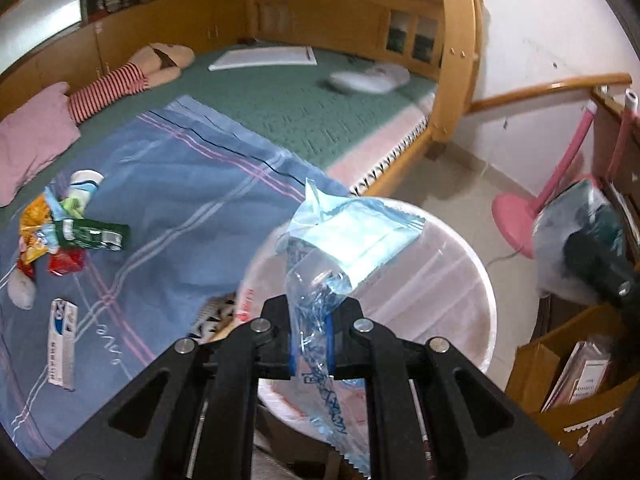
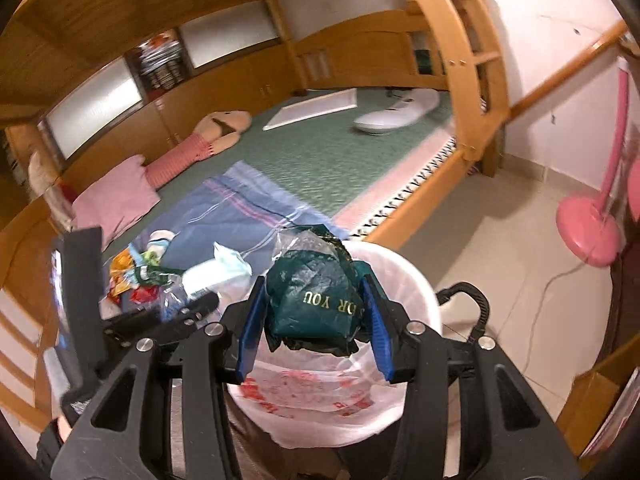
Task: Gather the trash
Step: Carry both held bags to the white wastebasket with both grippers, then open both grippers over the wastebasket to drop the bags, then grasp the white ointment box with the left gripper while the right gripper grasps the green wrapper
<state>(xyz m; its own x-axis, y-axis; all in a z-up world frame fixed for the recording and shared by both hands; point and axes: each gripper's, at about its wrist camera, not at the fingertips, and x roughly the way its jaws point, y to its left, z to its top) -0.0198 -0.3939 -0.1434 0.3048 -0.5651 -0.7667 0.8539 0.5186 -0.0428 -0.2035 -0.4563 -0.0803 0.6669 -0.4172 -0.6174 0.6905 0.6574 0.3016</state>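
Two grippers hold trash above a white bin [image 2: 416, 288].
Left gripper [image 1: 312, 320] clamps a clear wrapper [image 1: 348, 240]; right gripper [image 2: 316, 308] grips a green bag [image 2: 312, 296], frame centre.

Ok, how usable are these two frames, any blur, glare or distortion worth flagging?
Left wrist view: strong fisheye bending of the bed frame, dark vignette at the corners, motion smear on the bin rim and the right claw's bundle at the right edge; the clear plastic wrapper in the left claw stays fairly sharp. Right wrist view: same curvature, warm cast, left claw smeared, dark green bag legible.
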